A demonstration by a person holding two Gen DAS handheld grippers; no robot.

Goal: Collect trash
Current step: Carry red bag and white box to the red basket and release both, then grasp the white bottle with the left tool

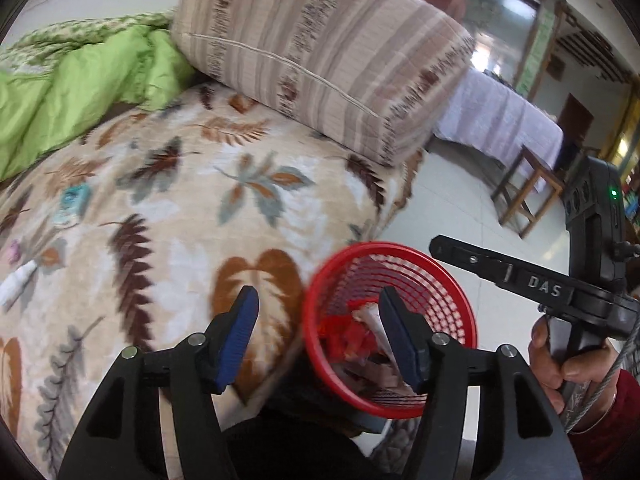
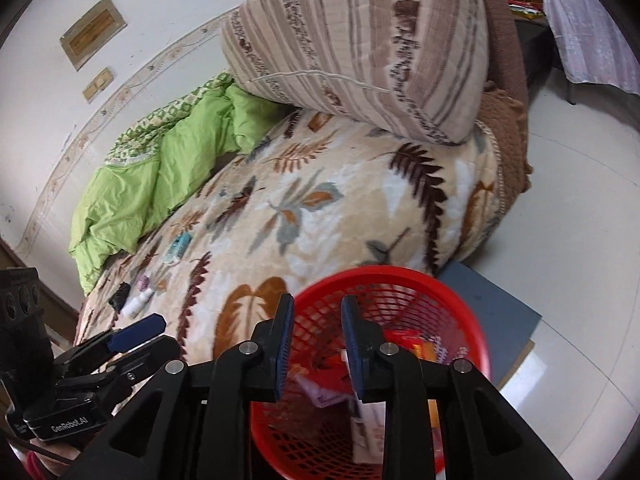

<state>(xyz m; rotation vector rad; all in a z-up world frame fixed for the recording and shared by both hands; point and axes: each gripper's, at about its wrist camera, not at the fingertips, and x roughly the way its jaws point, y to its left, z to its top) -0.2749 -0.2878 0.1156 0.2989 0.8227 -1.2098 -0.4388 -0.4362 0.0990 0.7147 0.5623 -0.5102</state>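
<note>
**Both grippers over red bin at bed edge**

Left gripper point(image 1: 318, 334): jaws wide apart, nothing between the blue pads point(image 1: 240, 336). Left pad over the blanket point(image 1: 180, 208), right pad over the bin point(image 1: 452, 304) mouth. Slight motion blur.

Right gripper point(image 2: 313, 346): jaws partly apart, gap narrow, nothing clamped. Seen from the left wrist at 3 o'clock as a black body, held in a hand point(image 1: 560, 364) with a red sleeve.

Bin: red mesh, round, upright, at 6 o'clock in the right wrist view, rim point(image 2: 472, 320) just beside the bed edge. On the floor side, a grey-blue board point(image 2: 496, 304) under or behind it; cannot tell which.

Trash inside bin point(image 2: 328, 396): mixed wrappers, red, orange, pink, white. Individual pieces not clear. White paper strip point(image 1: 374, 320) showing in the left wrist view beside the right pad.

Trash on blanket, 9 o'clock of the right wrist view, well apart from the bin:
- teal packet point(image 2: 180, 246)
- small white bottle point(image 2: 138, 304)
- black crumpled scrap point(image 2: 119, 296), just beside the bottle
- small purple bit point(image 2: 143, 281), blurred

Bedding: leaf-print blanket across the bed; green quilt point(image 2: 168, 184) bunched at 10 o'clock against the wall; striped pillow point(image 2: 360, 48) at 12 o'clock, resting on the blanket.

Background, left wrist view, 2 o'clock: table with pale cloth point(image 1: 504, 120), wooden stool point(image 1: 528, 192) just beside it on a light tiled floor.
</note>
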